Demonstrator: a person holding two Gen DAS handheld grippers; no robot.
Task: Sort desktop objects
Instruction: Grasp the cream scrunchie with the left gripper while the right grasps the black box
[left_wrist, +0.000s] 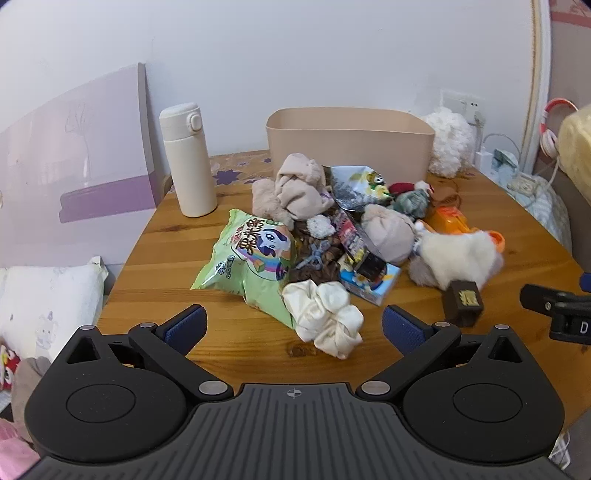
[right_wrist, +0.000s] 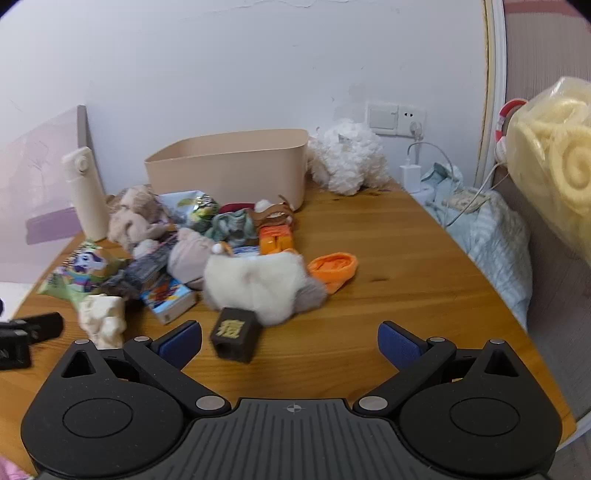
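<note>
A pile of small objects lies on the wooden table (left_wrist: 240, 354): a green snack bag (left_wrist: 251, 258), a cream scrunchie (left_wrist: 325, 317), beige socks (left_wrist: 299, 184), a small colourful box (left_wrist: 373, 277), a white furry plush (left_wrist: 458, 258) and a dark brown block (left_wrist: 463, 302) with gold lettering. A beige bin (left_wrist: 351, 144) stands behind the pile. My left gripper (left_wrist: 293, 326) is open and empty, just in front of the scrunchie. My right gripper (right_wrist: 290, 341) is open and empty; the brown block (right_wrist: 234, 334) lies by its left finger, the plush (right_wrist: 255, 284) beyond.
A cream thermos (left_wrist: 188, 158) stands at the back left. A fluffy white toy (right_wrist: 347, 162) sits right of the bin (right_wrist: 229, 166). An orange sock (right_wrist: 334, 267) lies right of the pile. Chargers and cables crowd the right edge, with a bag of yellow snacks (right_wrist: 554, 158) beyond.
</note>
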